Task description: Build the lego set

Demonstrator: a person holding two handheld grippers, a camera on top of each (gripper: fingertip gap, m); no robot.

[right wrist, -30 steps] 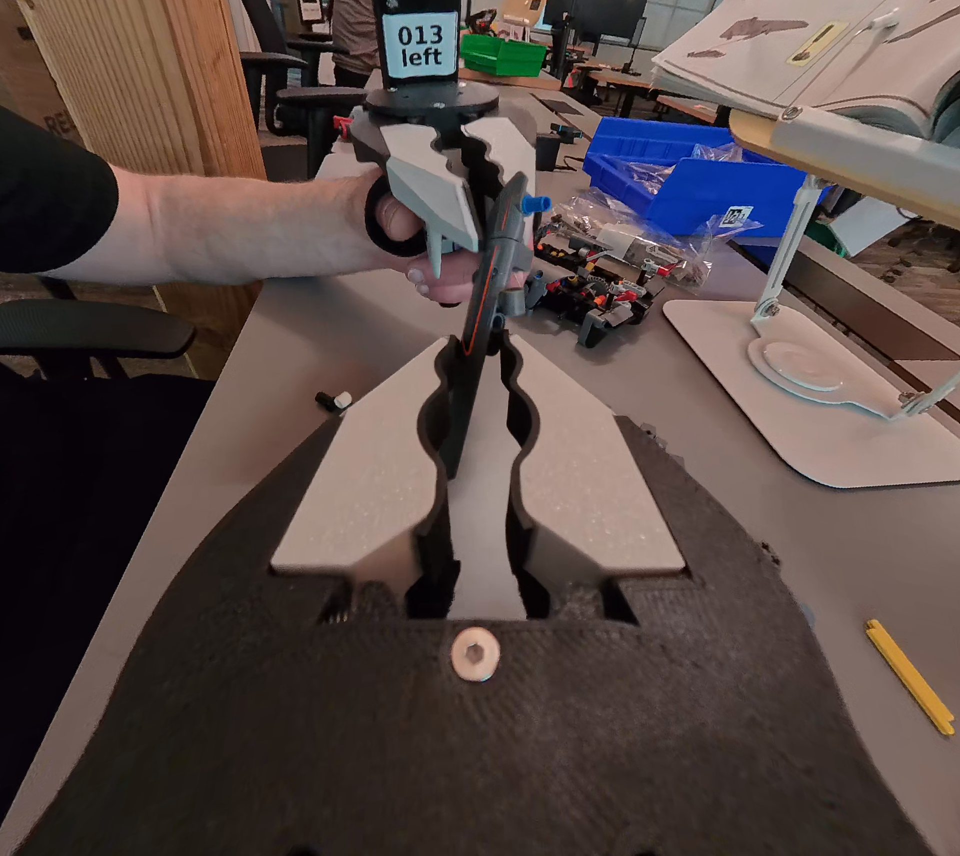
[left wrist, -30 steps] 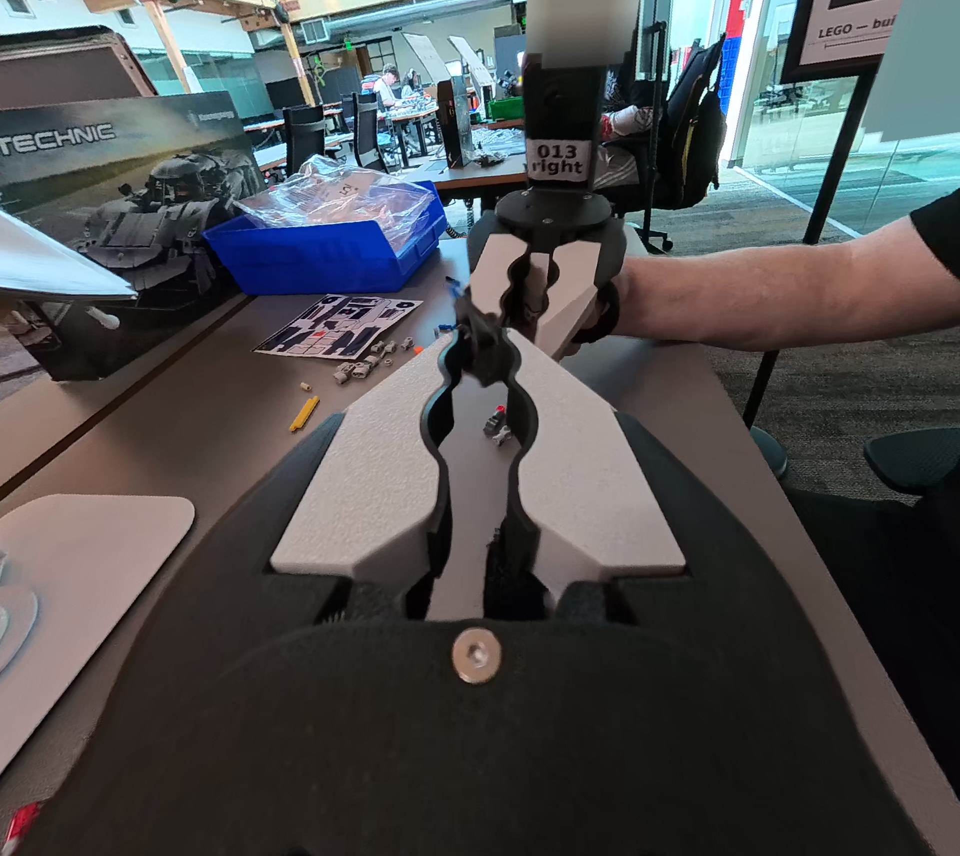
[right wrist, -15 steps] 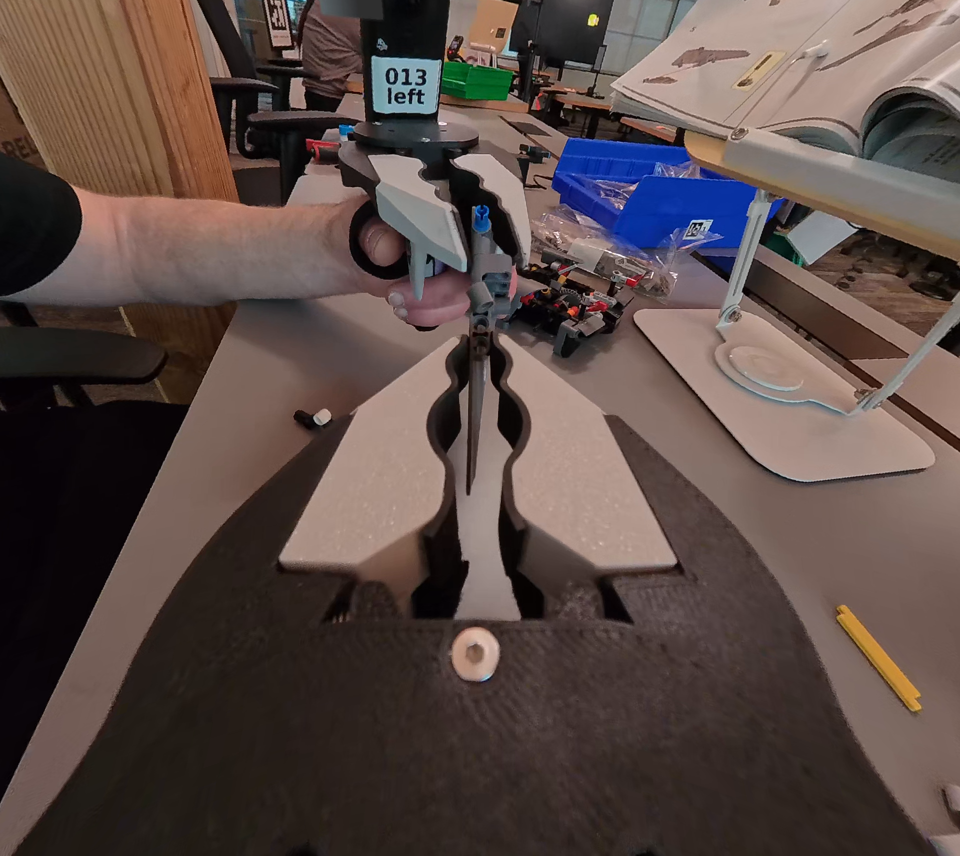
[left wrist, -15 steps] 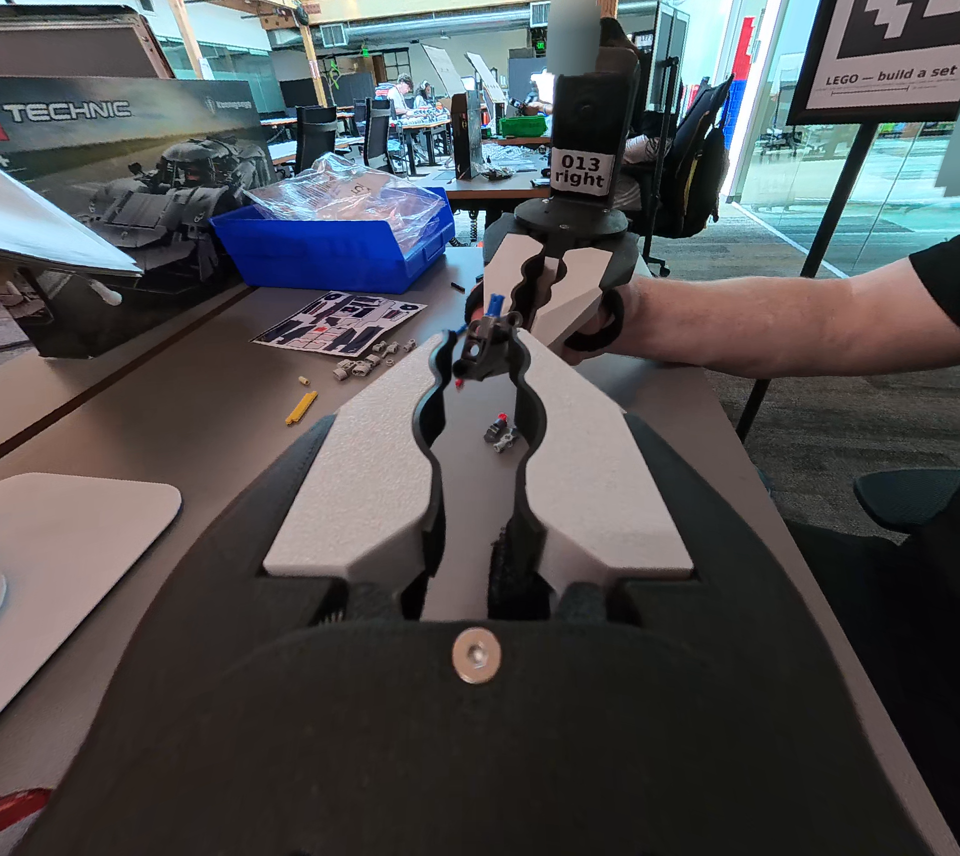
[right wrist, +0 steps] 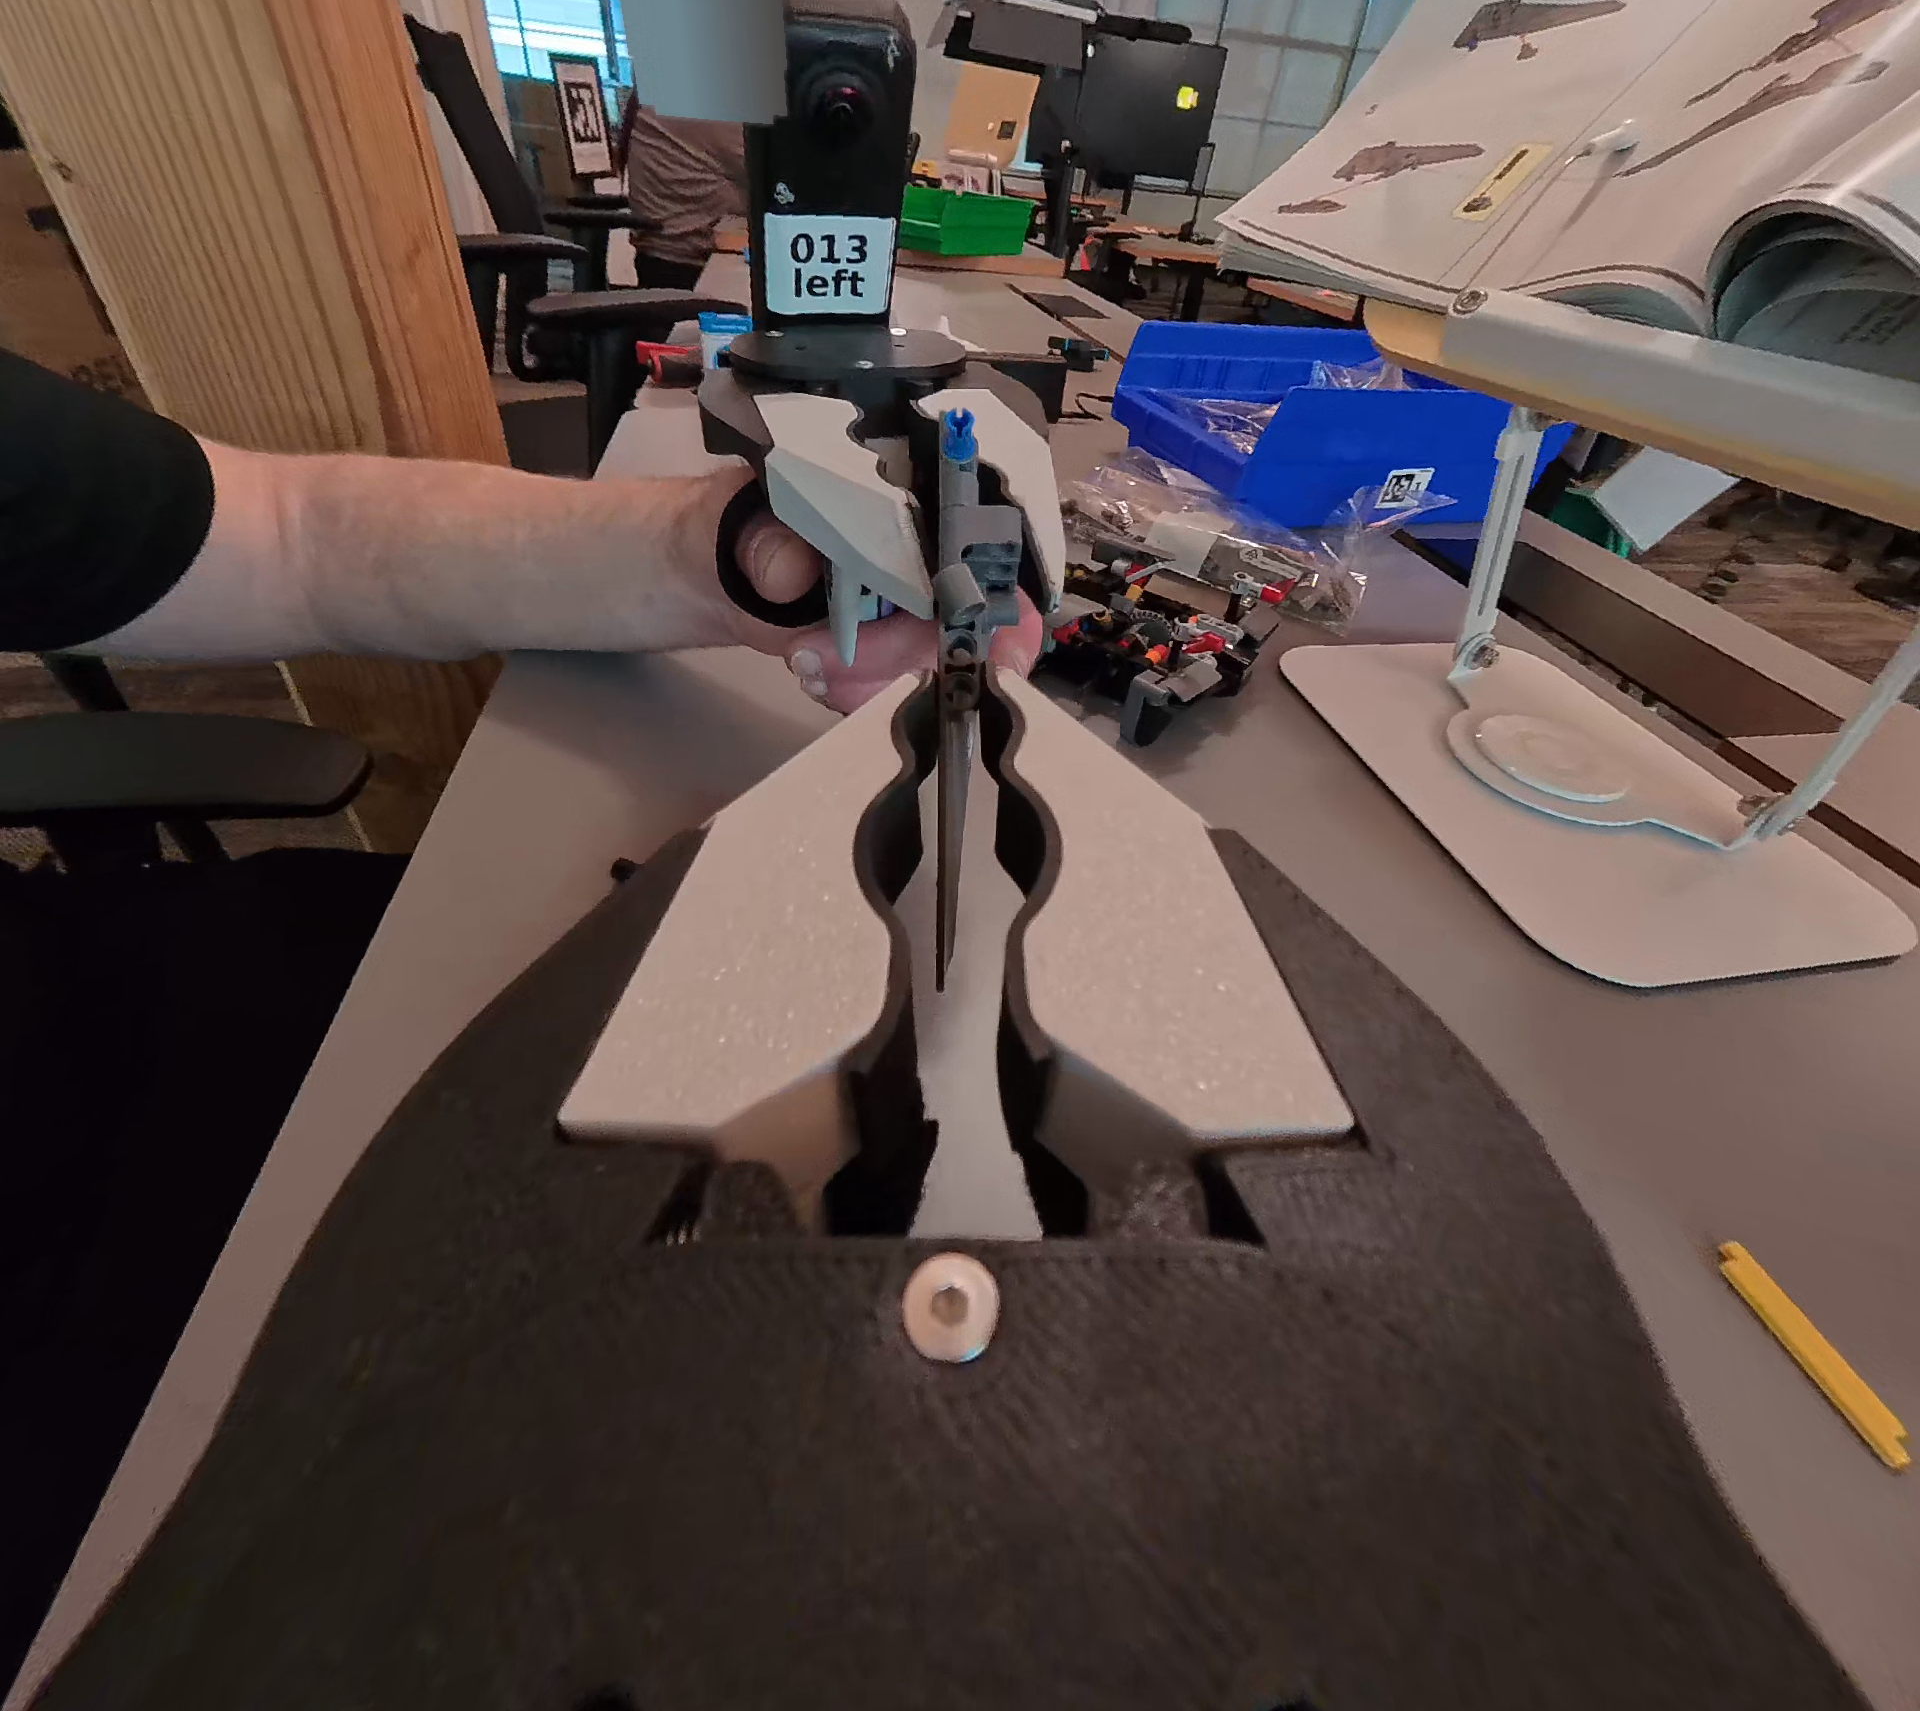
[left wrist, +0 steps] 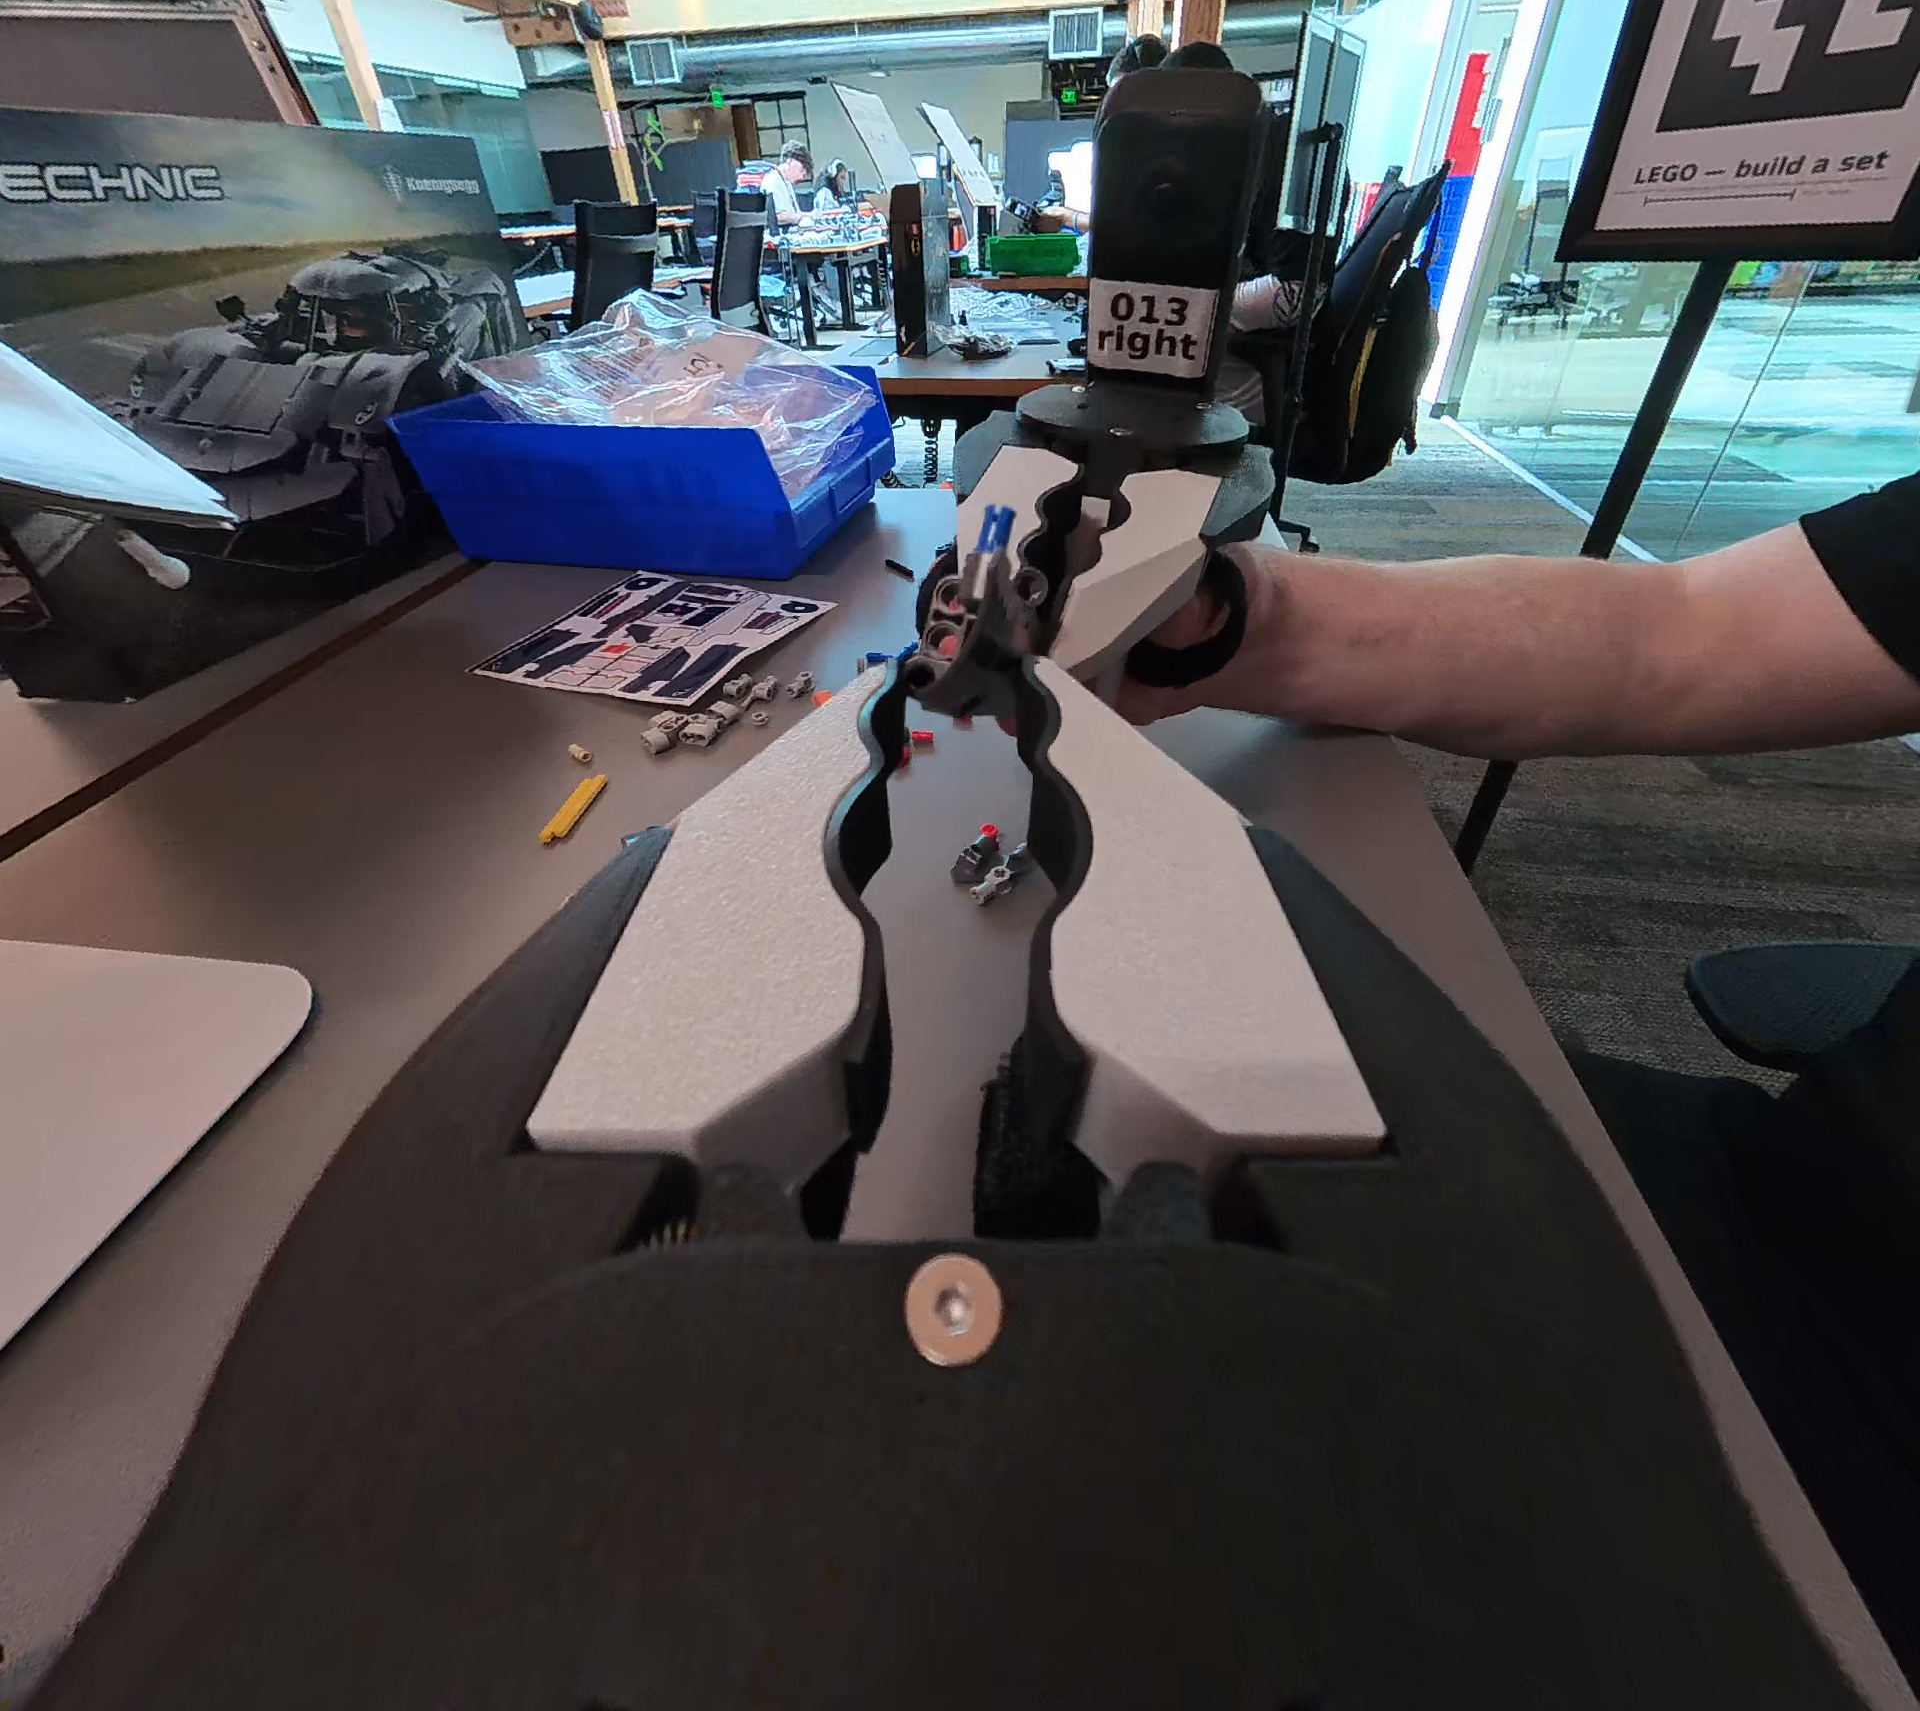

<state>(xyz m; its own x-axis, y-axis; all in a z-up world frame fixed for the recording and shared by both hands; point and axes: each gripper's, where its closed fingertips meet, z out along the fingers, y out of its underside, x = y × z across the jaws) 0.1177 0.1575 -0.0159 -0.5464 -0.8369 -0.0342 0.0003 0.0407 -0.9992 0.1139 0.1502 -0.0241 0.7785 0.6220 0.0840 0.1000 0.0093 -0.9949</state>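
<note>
A small lego assembly (left wrist: 971, 633) is held in the air between my two grippers, which face each other tip to tip above the grey table (left wrist: 312, 830). In the right wrist view it is a thin dark panel (right wrist: 951, 830) seen edge-on and upright, with grey connectors (right wrist: 982, 565) and a blue pin (right wrist: 956, 427) at its far end. My right gripper (right wrist: 956, 690) is shut on the dark panel. My left gripper (left wrist: 966, 685) is shut on the grey connector end.
A blue bin (left wrist: 644, 477) with plastic bags, a sticker sheet (left wrist: 655, 638), loose grey pieces (left wrist: 717, 716) and a yellow axle (left wrist: 571, 807) lie left. An instruction book (right wrist: 1621, 134) on a stand (right wrist: 1600, 830), a partial dark build (right wrist: 1153, 643) and a wooden post (right wrist: 229, 155) show in the right wrist view. Both grippers' tips are close together, under 4 cm apart. The instruction book (right wrist: 1621, 134) lies around 35 cm away from my left fingertips.
The assembly has turned from tilted to upright between the grippers. My left gripper's jaws stand a little wider than one second ago. Both grippers have shifted slightly.
</note>
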